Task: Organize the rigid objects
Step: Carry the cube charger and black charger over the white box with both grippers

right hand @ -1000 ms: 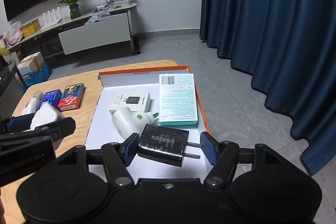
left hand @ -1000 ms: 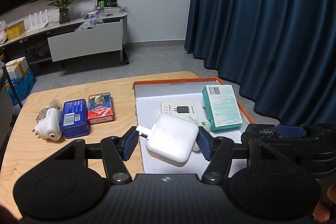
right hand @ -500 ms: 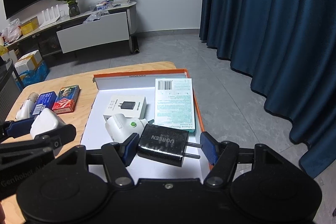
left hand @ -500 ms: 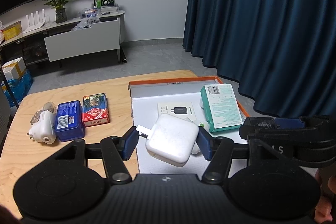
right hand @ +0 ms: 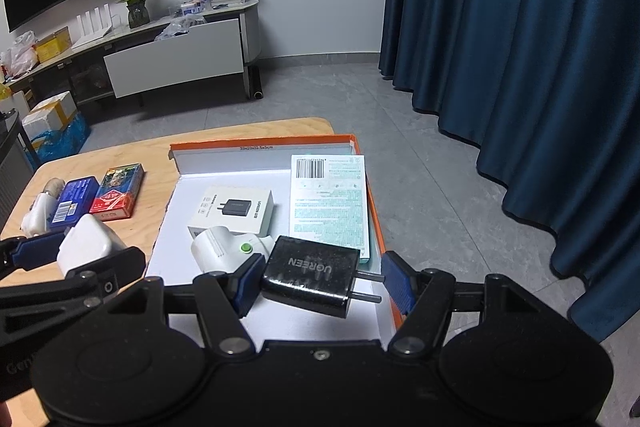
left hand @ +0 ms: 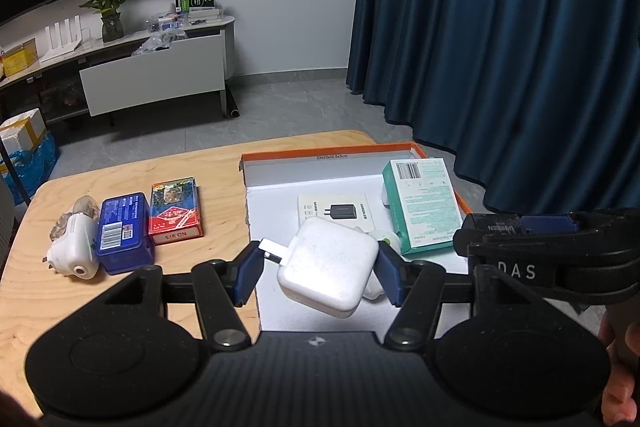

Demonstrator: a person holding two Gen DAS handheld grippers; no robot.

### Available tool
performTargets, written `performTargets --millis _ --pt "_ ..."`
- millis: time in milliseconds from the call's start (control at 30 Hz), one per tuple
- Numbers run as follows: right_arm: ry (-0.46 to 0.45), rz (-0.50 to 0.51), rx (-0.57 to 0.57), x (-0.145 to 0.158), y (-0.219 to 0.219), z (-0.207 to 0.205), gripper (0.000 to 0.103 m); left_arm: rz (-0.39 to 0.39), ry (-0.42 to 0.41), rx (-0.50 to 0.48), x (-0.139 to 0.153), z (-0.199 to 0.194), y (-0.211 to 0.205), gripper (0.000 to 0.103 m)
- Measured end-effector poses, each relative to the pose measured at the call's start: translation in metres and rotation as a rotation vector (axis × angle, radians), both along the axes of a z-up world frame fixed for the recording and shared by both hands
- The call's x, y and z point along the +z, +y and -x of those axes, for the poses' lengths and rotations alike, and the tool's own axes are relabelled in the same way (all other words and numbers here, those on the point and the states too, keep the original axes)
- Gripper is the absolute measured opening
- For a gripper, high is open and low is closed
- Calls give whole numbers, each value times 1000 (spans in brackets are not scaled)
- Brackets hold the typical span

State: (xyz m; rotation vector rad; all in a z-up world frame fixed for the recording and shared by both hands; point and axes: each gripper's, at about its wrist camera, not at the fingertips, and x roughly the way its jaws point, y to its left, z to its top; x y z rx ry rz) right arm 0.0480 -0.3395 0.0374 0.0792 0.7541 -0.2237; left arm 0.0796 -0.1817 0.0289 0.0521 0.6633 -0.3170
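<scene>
Blue-padded, our left gripper [left hand: 320,273] is clamped on a white square charger [left hand: 330,267], prongs pointing toward its left finger; the charger hangs tilted above the near left part of the orange-rimmed tray [left hand: 328,149]. Our right gripper [right hand: 322,279] is likewise clenched on a black UGREEN charger [right hand: 310,275], prongs toward its right finger, held above the tray's near right corner.

Below and beyond the grippers, the tray's white floor holds a white charger box [right hand: 232,209] printed with a black adapter, lying flat mid-tray. Just in front of it lies a white plug with a green button [right hand: 224,251], partly hidden behind the black charger in the right wrist view. A teal-and-white box [right hand: 330,203] lies flat along the tray's right wall, barcode end toward the far side.

Left of the tray, on the bare wooden table [left hand: 128,171], we note three things in a row, touching or nearly so: a red card box [left hand: 174,211] nearest the tray, a blue tin [left hand: 122,233] beside it, then a white adapter [left hand: 72,253] at the outer end. Something clear-wrapped sits behind the adapter; we cannot tell what.

Farther out: grey floor, dark blue curtain [right hand: 520,47], a low cabinet with a potted plant [left hand: 106,1].
</scene>
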Motion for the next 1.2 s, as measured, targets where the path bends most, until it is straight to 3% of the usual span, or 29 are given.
performTargets --millis 1200 --pt "11 11 8 0 -10 -29 77 2 19 -31 -9 -21 -15 61"
